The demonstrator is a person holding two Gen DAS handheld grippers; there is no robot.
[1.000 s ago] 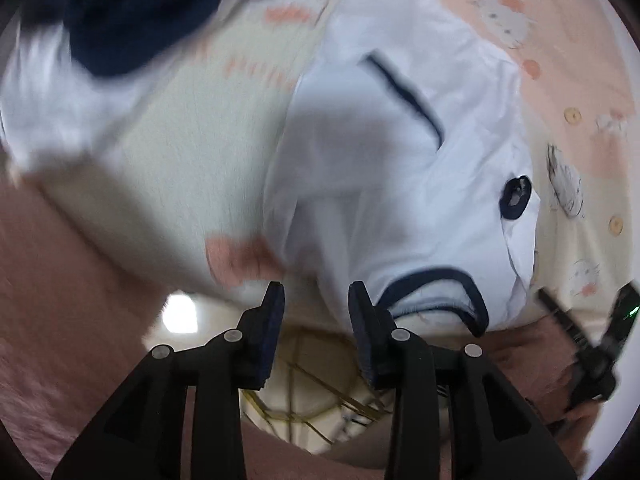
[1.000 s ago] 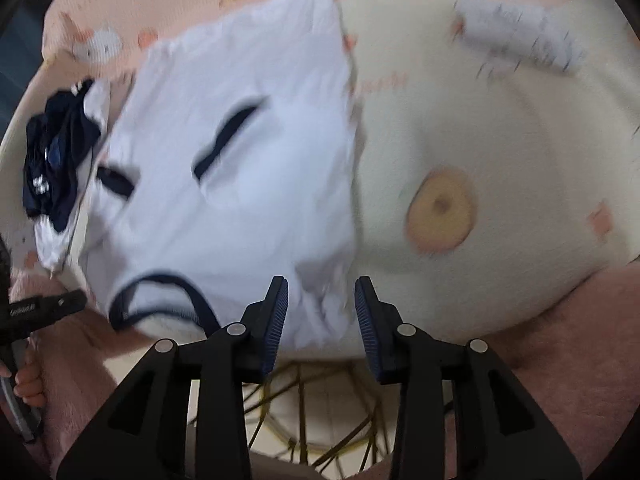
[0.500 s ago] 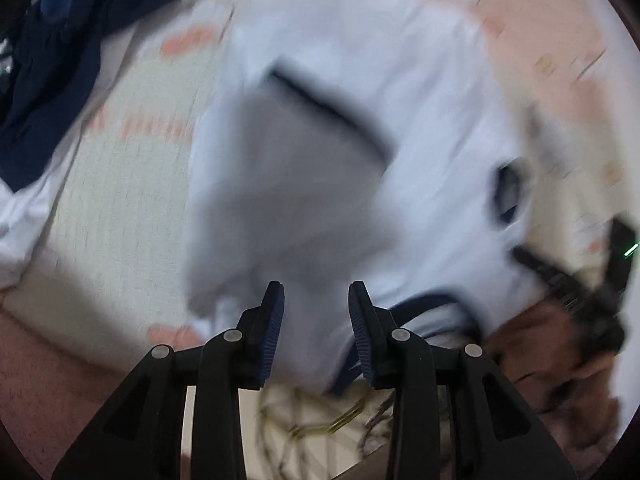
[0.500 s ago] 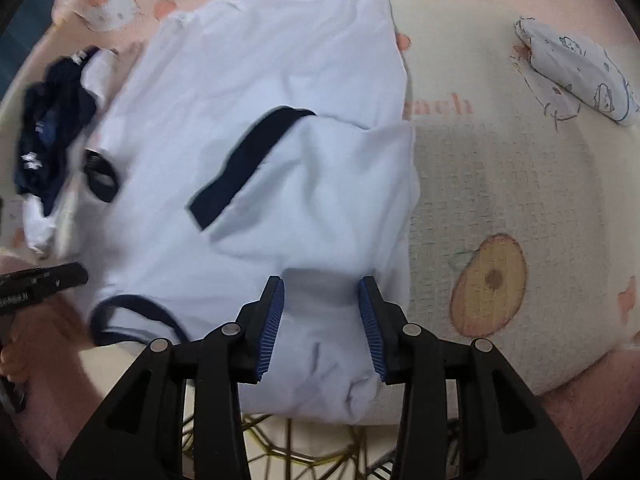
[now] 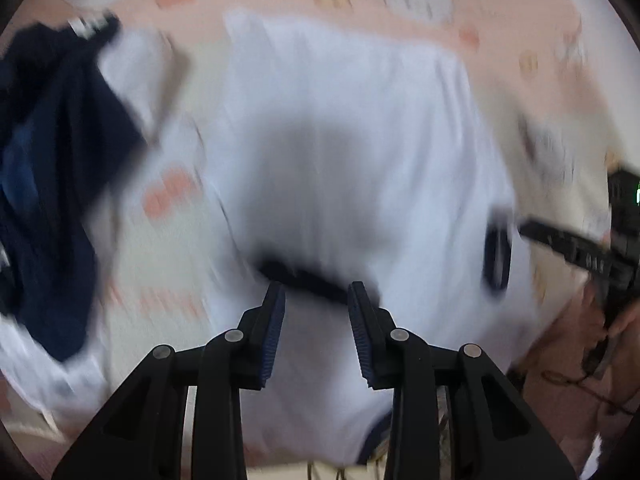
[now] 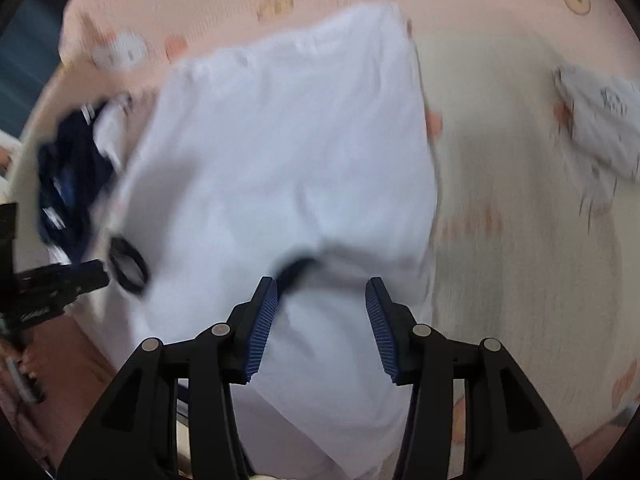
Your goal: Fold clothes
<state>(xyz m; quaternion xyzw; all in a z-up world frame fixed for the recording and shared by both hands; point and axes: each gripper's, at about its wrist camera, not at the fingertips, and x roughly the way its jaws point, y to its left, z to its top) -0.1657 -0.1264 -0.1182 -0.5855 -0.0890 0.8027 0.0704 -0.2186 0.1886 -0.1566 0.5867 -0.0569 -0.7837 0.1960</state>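
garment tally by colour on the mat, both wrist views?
White with navy trim: 1, the white shirt spread in the middle.
Navy with white: 1, the navy pile at the mat's left side; too blurred to split into pieces.
Pale printed: 1, the printed cloth to the right.
Total: 3, all on the cartoon mat.

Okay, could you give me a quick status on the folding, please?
Left gripper open, nothing gripped. Right gripper opening over the white shirt, not pinching it. Shirt lies on the mat. Navy garment heaped alongside.
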